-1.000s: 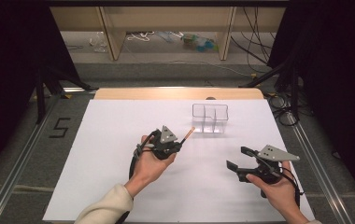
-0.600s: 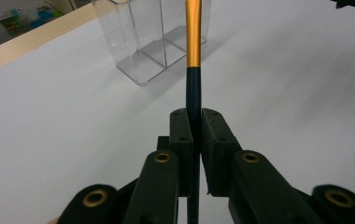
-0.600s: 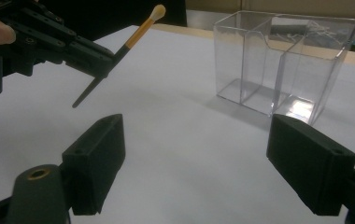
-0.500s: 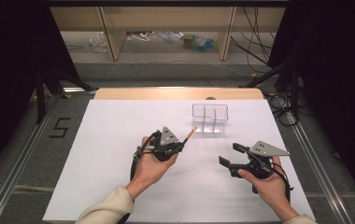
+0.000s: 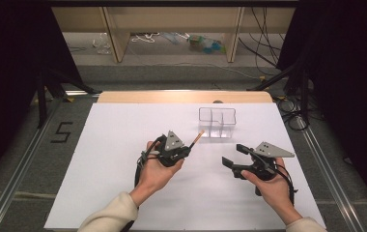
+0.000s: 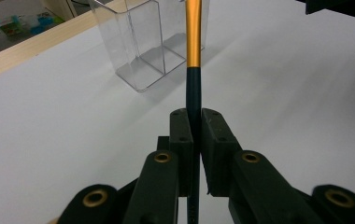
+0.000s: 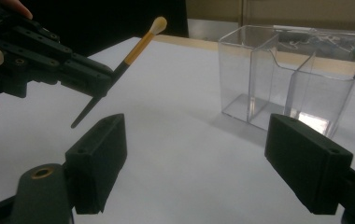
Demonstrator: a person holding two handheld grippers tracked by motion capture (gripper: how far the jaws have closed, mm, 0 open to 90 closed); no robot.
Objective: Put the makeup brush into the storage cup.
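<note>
Makeup brush (image 6: pixel 193 51) sat pinched in the left claw (image 5: pixel 187 149), black handle squeezed between the two pads (image 6: pixel 181 135), gold ferrule and pale bristle tip sticking out past them. In the right gripper view the brush (image 7: pixel 136 46) angled up and away from the left claw (image 7: pixel 102 84), tail end of the handle poking out below, clear of the counter. Tip pointed toward the clear divided organizer (image 5: pixel 217 122), near it but not touching; organizer stood upright on the white counter (image 5: pixel 114 140), compartments looked empty. In the left gripper view the organizer (image 6: pixel 140 51) stood just left of the brush line. Right claw (image 5: pixel 234 161) was spread wide, nothing between the pads (image 7: pixel 98 158), held above the counter, well apart from the brush and pointing toward the left claw. Left hand (image 5: pixel 155 169) wrapped its gripper from below; right hand (image 5: pixel 271 181) did the same. Wooden counter edge (image 5: pixel 181 96) ran behind the white sheet.
</note>
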